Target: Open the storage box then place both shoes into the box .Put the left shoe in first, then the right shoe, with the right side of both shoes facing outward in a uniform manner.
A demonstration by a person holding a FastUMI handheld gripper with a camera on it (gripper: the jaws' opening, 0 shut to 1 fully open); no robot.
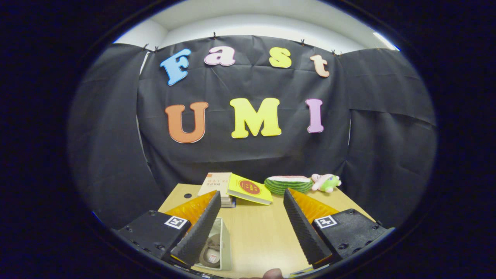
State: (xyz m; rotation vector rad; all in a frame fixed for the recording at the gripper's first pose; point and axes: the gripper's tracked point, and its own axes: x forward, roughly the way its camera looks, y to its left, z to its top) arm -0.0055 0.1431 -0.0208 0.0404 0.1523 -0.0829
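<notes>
Gripper [252, 203] gapes over table [259, 232]; box [224, 240] beside left finger.

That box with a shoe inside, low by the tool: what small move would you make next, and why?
Probably tilt the tool down toward the box. Its fingers stand open over bare table, gripping nothing. The box looks open, with one shoe in it, partly hidden behind a finger. The books and toys ahead aren't what it needs.

Black cloth walls [116, 155] drape behind a pale wooden worktop [259, 236]; white ceiling [263, 17] above, lit at one corner.
</notes>
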